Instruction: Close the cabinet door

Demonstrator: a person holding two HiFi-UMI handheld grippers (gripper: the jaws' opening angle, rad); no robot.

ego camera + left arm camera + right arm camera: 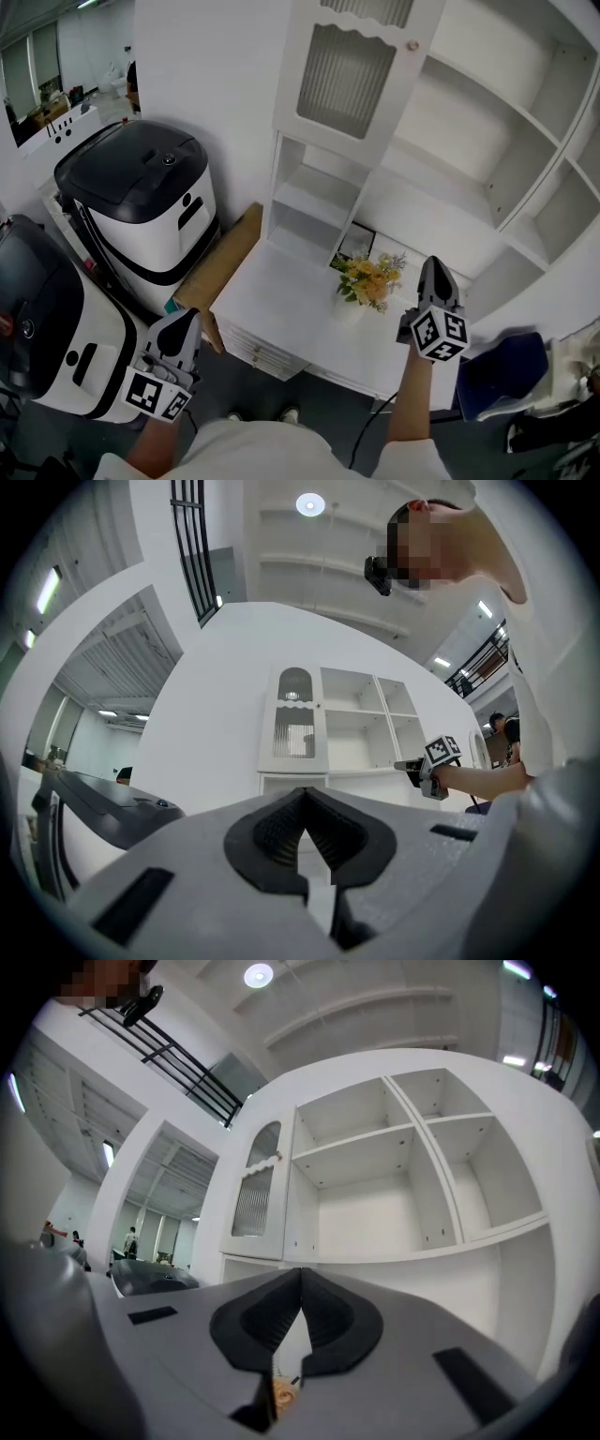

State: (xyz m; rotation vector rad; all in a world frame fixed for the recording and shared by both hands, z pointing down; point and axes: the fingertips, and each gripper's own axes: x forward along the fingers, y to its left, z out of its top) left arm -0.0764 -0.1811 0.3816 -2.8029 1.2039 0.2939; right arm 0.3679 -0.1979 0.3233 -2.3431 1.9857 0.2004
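The white cabinet (pixel 487 122) has a door with a ribbed glass pane (pixel 345 75) and a small knob (pixel 411 45) on its right edge. The door stands swung out from the frame over the left column of shelves. In the right gripper view the door (pixel 258 1194) is left of the bare shelf compartments. My right gripper (pixel 436 267) is shut and empty, low over the white counter (pixel 281 300) and well below the door. My left gripper (pixel 180 326) is also shut and empty, down at the left, away from the cabinet. From it the door (pixel 292 726) and the right gripper (pixel 412 764) are far ahead.
A vase of yellow flowers (pixel 367 281) and a small picture frame (pixel 356 242) sit on the counter just left of my right gripper. Two black-and-white machines (pixel 141 187) and a cardboard sheet (pixel 225 267) stand at the left. A blue seat (pixel 502 370) is at the right.
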